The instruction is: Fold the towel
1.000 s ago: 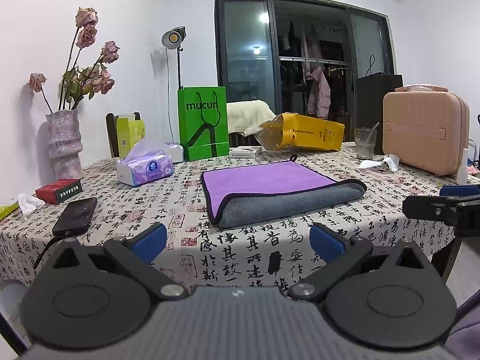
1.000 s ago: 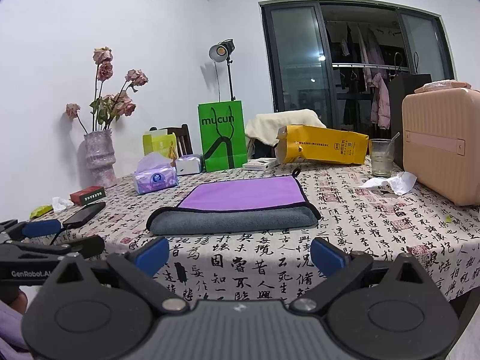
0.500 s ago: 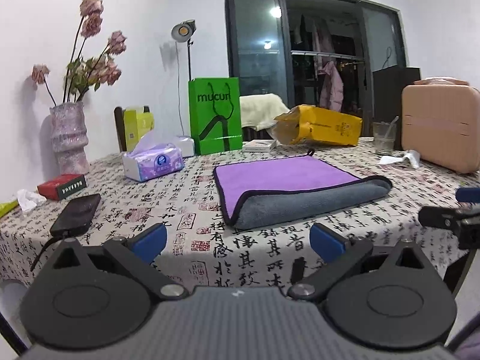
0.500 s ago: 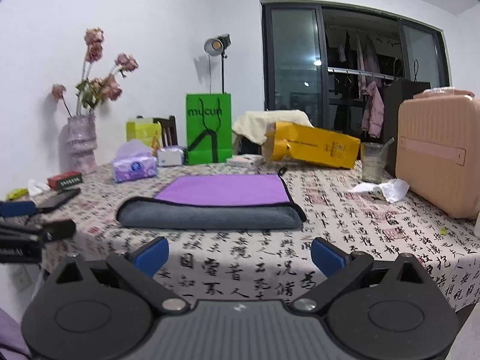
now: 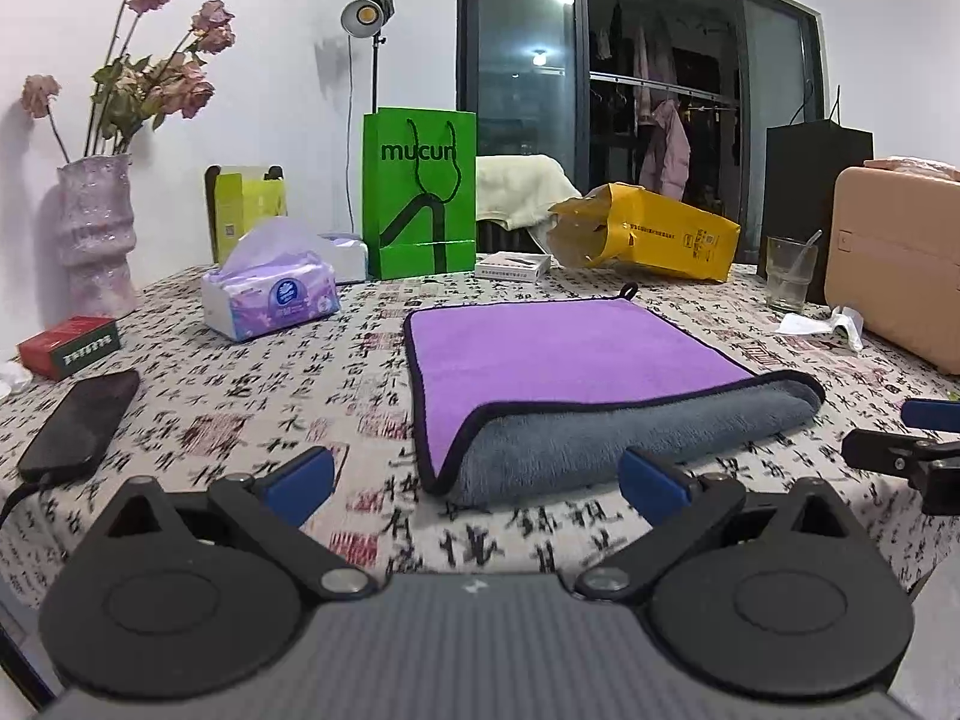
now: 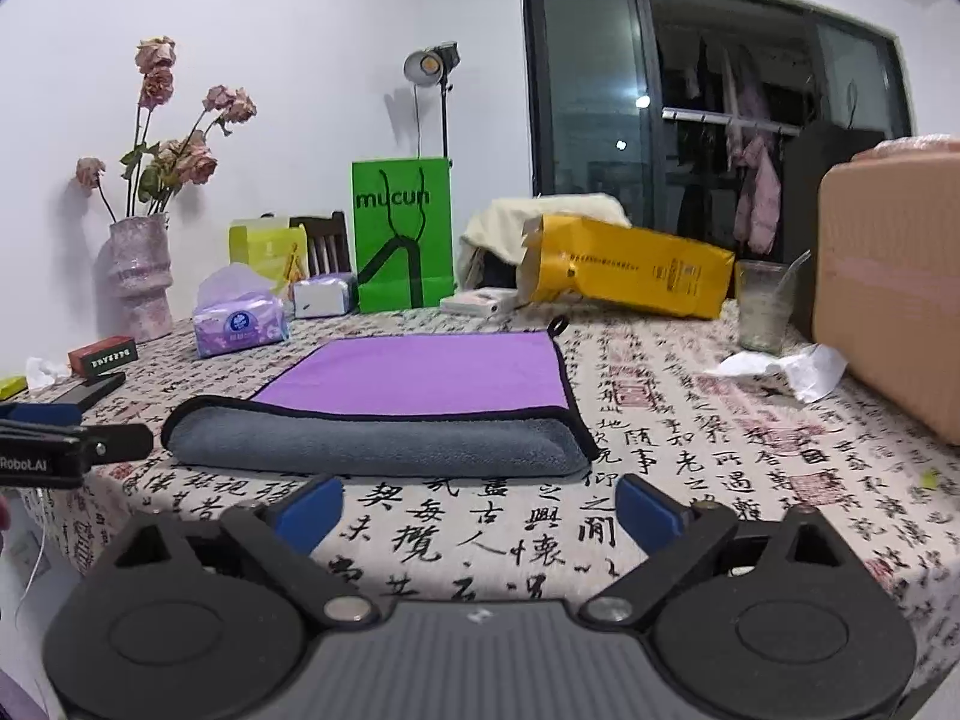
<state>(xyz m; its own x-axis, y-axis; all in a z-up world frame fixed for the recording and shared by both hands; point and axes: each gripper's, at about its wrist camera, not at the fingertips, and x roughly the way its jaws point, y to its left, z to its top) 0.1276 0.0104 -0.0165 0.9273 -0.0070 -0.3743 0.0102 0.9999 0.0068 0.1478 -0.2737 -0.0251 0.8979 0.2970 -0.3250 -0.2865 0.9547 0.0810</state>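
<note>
A towel (image 5: 570, 348), purple on top and grey underneath with a dark hem, lies folded over on the patterned tablecloth (image 5: 252, 396); its thick grey fold faces me. It also shows in the right wrist view (image 6: 420, 372). My left gripper (image 5: 477, 480) is open and empty, just short of the towel's near left corner. My right gripper (image 6: 480, 507) is open and empty, just in front of the grey fold. Each gripper shows at the edge of the other's view: the right gripper (image 5: 900, 456), the left gripper (image 6: 72, 450).
On the table: a tissue pack (image 5: 270, 294), black phone (image 5: 78, 414), red box (image 5: 69, 345), vase of dried roses (image 5: 96, 234), green bag (image 5: 420, 192), yellow bag (image 5: 648, 234), glass (image 5: 789, 273), crumpled paper (image 5: 822, 324) and a tan case (image 5: 900, 264) at right.
Both grippers have moved forward and closer to the towel's near fold. Both stay open. The towel has not moved.
</note>
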